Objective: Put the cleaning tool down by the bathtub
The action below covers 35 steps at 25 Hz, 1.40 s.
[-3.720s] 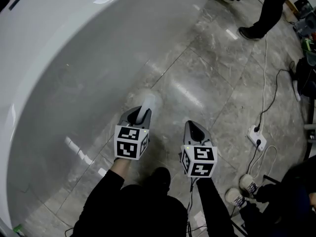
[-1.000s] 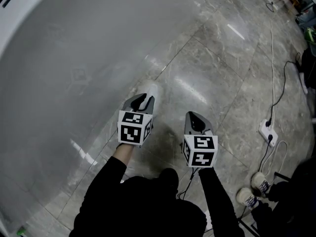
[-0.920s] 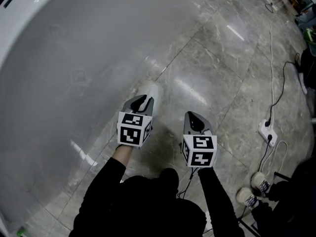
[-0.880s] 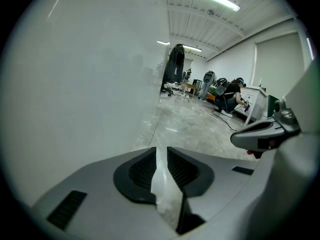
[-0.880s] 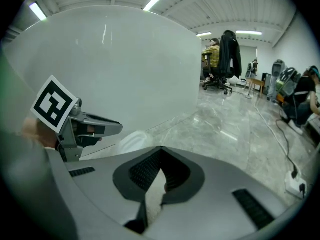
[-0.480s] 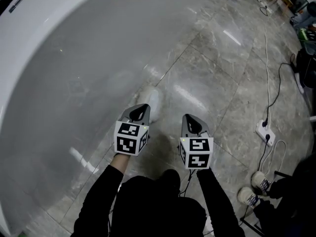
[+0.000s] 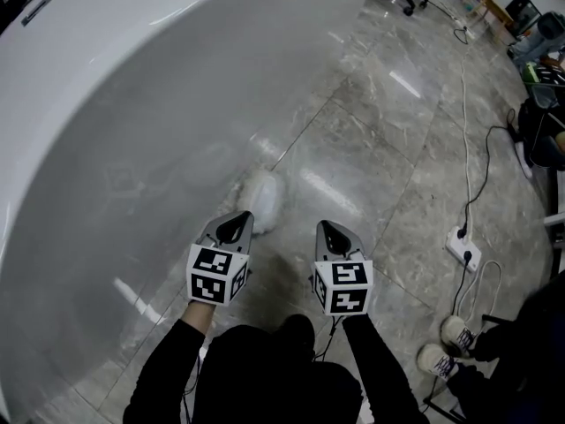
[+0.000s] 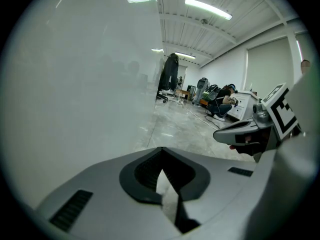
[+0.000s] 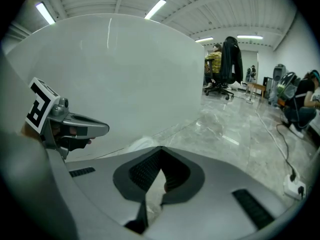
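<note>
The white fluffy oval cleaning tool (image 7: 261, 200) now lies free on the grey marble-tiled floor (image 7: 380, 140). A few seconds ago the left tongs (image 7: 236, 223) had hold of it, and a second ago they stood wide around it. The left tongs have since drawn back toward the person and are fully closed on nothing, their tip just near of the tool and apart from it. The tool rests right at the foot of the large white curved bathtub (image 7: 124, 122), which fills the left of the scene. Its long axis runs roughly near to far along the tub's base. Its two ends look alike, so I cannot tell which way it points. The right tongs (image 7: 328, 230) hover to the right of the left ones, closed and empty, at about the same nearness. Further right on the floor lies a white power strip (image 7: 462, 247) with a black cable (image 7: 465, 104) trailing to the far side.
</note>
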Each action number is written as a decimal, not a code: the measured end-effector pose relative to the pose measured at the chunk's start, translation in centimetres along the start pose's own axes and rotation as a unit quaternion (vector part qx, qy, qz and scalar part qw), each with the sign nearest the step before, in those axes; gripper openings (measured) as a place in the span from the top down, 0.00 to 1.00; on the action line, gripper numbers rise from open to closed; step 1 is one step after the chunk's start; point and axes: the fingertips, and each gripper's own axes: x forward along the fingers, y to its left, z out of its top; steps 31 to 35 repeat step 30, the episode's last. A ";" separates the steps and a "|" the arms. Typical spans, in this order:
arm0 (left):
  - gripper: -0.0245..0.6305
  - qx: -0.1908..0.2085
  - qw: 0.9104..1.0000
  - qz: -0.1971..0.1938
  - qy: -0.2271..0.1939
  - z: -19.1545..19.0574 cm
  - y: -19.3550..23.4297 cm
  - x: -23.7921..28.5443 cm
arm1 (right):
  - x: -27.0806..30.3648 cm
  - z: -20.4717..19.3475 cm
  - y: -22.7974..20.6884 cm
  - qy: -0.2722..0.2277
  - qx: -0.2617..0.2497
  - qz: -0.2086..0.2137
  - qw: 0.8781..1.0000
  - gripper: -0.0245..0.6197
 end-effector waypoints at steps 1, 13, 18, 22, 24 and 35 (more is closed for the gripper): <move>0.95 -0.001 1.000 0.001 0.001 -0.2 0.2 -0.2 | -0.1 0.0 0.1 -0.001 0.000 0.002 1.000 0.96; 0.95 -0.018 1.000 0.019 0.001 -0.9 1.4 -0.5 | 0.1 -0.8 1.0 0.005 0.013 0.012 1.000 0.96; 0.95 -0.030 0.999 0.023 0.000 -1.0 1.5 -0.2 | 0.3 -1.0 1.4 0.009 0.014 0.018 1.000 0.96; 0.95 -0.030 0.999 0.019 0.003 -1.1 1.5 0.1 | 0.4 -1.0 1.3 0.011 0.013 0.017 1.000 0.96; 0.95 -0.031 0.999 0.019 0.004 -1.2 1.6 0.1 | 0.4 -1.0 1.2 0.011 0.013 0.016 1.000 0.96; 0.95 -0.037 0.999 0.021 0.001 -1.1 2.0 0.2 | 0.6 -0.9 1.2 0.012 0.011 0.017 1.000 0.96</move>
